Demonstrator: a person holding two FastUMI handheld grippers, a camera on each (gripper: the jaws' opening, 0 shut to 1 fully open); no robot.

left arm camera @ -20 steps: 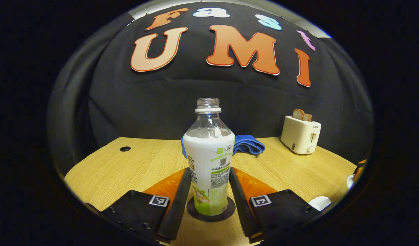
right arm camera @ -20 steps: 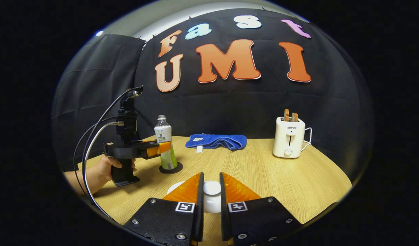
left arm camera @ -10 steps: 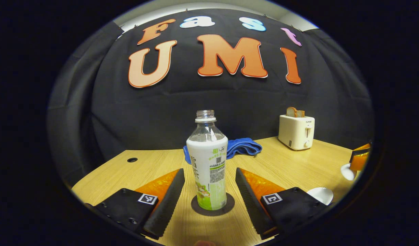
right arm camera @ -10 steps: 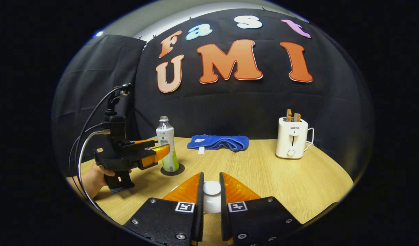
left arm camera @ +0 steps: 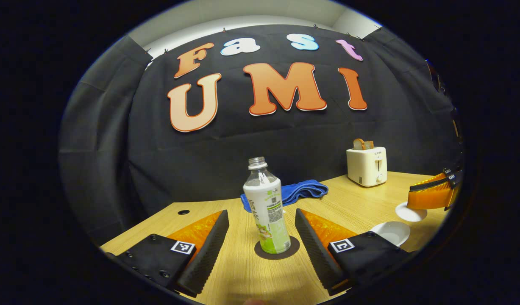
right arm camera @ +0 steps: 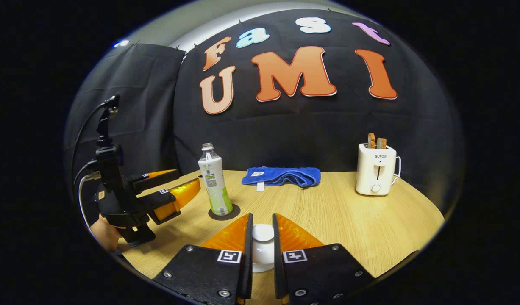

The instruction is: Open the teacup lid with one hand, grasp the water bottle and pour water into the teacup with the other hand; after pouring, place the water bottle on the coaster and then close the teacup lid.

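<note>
Left gripper view: the water bottle (left arm camera: pixel 267 205) is seen standing upright and uncapped on the dark coaster (left arm camera: pixel 277 249), between but clear of the left tool (left arm camera: pixel 262 231), whose fingers are spread wide apart and touch nothing. The bottle is judged to be set down as the task asks, so pouring appears done. At the right edge, the right tool (left arm camera: pixel 429 197) is held above the white teacup (left arm camera: pixel 391 232), with the lid (left arm camera: pixel 410 212) beneath its fingers.

In the right gripper view, the right tool (right arm camera: pixel 262 239) is clamped on the lid's white knob (right arm camera: pixel 263 232), both fingers pressed against it, so the lid can be carried. The cup below is largely hidden. A blue cloth (right arm camera: pixel 282 176) and a toaster (right arm camera: pixel 375 168) are left standing far back on the tabletop (right arm camera: pixel 348 220). Closing the cup is judged the remaining step.
</note>
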